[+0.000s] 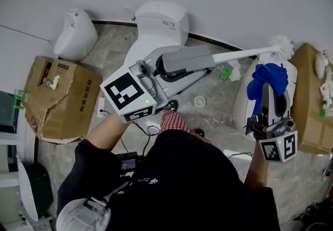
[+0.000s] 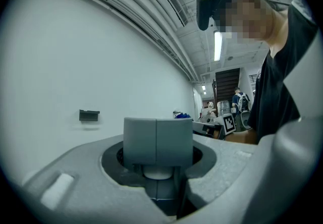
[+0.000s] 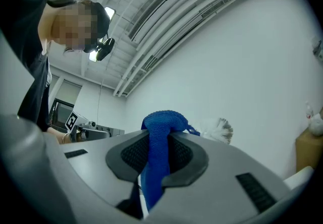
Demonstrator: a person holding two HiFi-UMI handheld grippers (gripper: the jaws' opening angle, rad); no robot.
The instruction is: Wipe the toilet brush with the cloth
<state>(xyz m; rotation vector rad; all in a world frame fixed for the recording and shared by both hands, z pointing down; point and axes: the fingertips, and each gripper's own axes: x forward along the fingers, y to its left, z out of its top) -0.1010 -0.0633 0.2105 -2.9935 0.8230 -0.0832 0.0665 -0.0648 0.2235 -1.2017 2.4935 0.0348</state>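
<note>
Left gripper [image 1: 197,66] clamped on brush [image 1: 239,54] handle, shaft lying across toward right gripper [image 1: 269,92], which pinches the cloth [image 1: 268,79]. Brush head [image 1: 282,45] sits just beyond cloth. Likely next: cloth forward onto head.

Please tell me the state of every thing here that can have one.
Brush, held level by its handle.
Cloth, bunched up.
Left gripper, shut on brush.
Right gripper, shut on cloth.
Toilet lid, down.
Box, open, crumpled.
</note>
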